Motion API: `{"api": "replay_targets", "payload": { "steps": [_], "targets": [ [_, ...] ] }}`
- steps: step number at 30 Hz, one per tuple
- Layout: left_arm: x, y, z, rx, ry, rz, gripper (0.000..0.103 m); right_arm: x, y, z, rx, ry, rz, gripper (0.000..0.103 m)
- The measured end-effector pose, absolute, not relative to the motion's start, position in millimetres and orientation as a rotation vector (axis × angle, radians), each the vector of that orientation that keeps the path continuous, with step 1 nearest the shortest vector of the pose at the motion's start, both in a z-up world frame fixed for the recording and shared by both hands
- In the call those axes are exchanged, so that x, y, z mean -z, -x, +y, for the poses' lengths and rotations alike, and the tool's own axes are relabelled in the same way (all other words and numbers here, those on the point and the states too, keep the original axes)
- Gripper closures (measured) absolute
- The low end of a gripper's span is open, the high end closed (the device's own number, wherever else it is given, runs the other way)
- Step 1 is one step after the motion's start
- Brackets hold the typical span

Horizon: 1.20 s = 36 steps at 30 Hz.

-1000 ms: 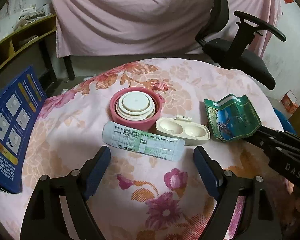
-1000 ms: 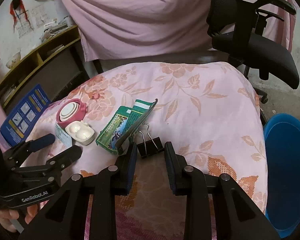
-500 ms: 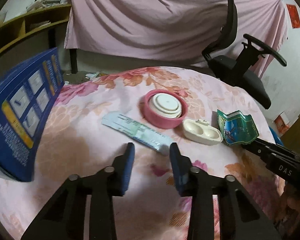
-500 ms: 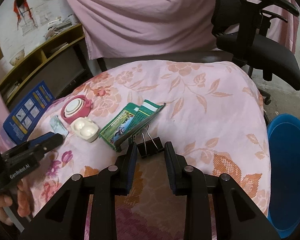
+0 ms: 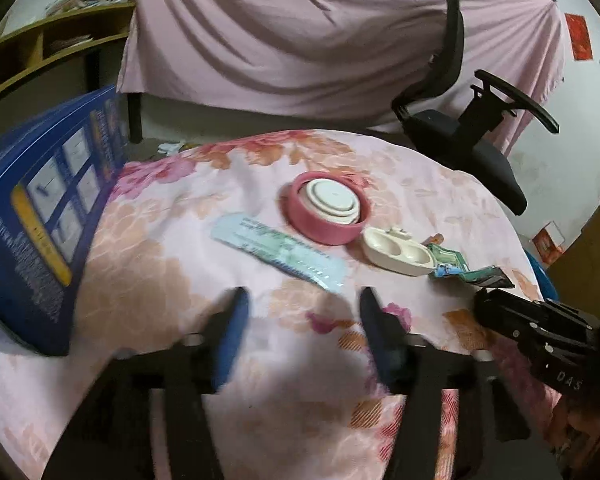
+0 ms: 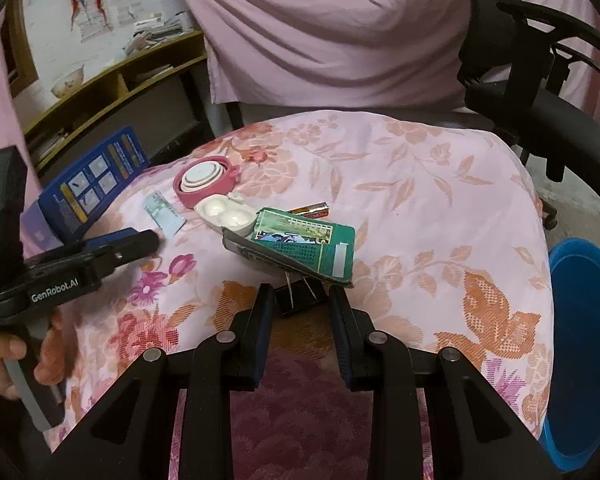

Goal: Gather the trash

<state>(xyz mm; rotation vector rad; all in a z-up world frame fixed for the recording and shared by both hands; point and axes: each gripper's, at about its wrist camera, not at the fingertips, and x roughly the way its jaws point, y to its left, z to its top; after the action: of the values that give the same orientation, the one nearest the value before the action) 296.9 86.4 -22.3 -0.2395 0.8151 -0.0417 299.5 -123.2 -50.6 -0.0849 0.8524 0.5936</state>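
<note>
On the flowered cloth (image 5: pixel 148 264) lies a pale green wrapper (image 5: pixel 278 250), just ahead of my left gripper (image 5: pixel 304 320). Its jaws are opening, blurred, with nothing between them. My right gripper (image 6: pixel 300 308) is shut on a black binder clip (image 6: pixel 300 300) that is clamped to a green foil packet (image 6: pixel 304 240). The packet hangs nearly flat above the cloth, close to a white two-well case (image 6: pixel 228 216). From the left wrist view, the right gripper (image 5: pixel 488 300) and the packet (image 5: pixel 456 268) sit at the right.
A pink collapsed cup (image 5: pixel 326 212) stands behind the wrapper. A blue box (image 5: pixel 40 216) leans at the table's left edge. A small battery (image 6: pixel 312 210) lies behind the packet. A blue bin (image 6: pixel 584 340) stands on the floor at the right, an office chair (image 6: pixel 540 112) beyond the table.
My left gripper swung left, closed narrow on nothing, then widened again. The right gripper rolled and shifted, laying the clipped packet flatter and closer to the white case.
</note>
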Motion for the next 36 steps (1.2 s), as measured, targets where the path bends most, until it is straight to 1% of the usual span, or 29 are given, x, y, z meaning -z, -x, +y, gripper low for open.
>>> {"api": "replay_targets", "payload": {
  "steps": [2,8,11,13,15,16,18,19,21,24,27,30,36],
  "targets": [
    [22.8,-303.3,82.3,0.025,0.233,0.817,0.040,50.7,-299.4,-121.7,-0.592,0.087,0.853,0.077],
    [24.8,-320.8,88.7,-0.058,0.336,0.803,0.041,51.8,-302.8,-125.1,-0.568,0.063,0.859,0.077],
    [24.1,-328.7,81.3,-0.120,0.302,0.816,0.041,52.2,-304.5,-127.7,-0.559,0.049,0.862,0.077],
    [25.0,-332.4,72.4,-0.162,0.242,0.829,0.043,52.4,-304.7,-128.2,-0.556,0.048,0.862,0.077],
    [26.4,-333.8,68.9,-0.203,0.205,0.836,0.054,52.3,-304.1,-127.8,-0.554,0.052,0.861,0.077],
    [26.9,-332.9,70.7,-0.214,0.209,0.834,0.057,52.1,-303.8,-128.0,-0.554,0.053,0.860,0.077],
    [27.8,-330.1,78.9,-0.226,0.244,0.827,0.071,51.9,-303.4,-128.0,-0.553,0.052,0.859,0.077],
    [28.3,-329.3,82.7,-0.229,0.252,0.828,0.074,51.8,-303.3,-128.1,-0.553,0.053,0.859,0.077],
    [28.7,-327.4,85.2,-0.225,0.233,0.833,0.086,52.0,-303.2,-127.6,-0.552,0.058,0.860,0.077],
    [30.5,-321.4,93.8,-0.179,0.245,0.831,0.097,52.0,-300.4,-127.0,-0.577,0.054,0.865,0.077],
    [32.5,-312.3,109.9,-0.102,0.329,0.824,0.102,51.5,-295.4,-125.0,-0.608,0.048,0.870,0.077],
    [31.7,-303.8,114.9,-0.058,0.367,0.820,0.103,50.7,-289.6,-124.1,-0.639,0.039,0.870,0.077],
    [22.1,-281.1,102.9,-0.002,0.336,0.810,0.103,47.5,-276.4,-119.5,-0.706,0.020,0.857,0.077]
  ]
}}
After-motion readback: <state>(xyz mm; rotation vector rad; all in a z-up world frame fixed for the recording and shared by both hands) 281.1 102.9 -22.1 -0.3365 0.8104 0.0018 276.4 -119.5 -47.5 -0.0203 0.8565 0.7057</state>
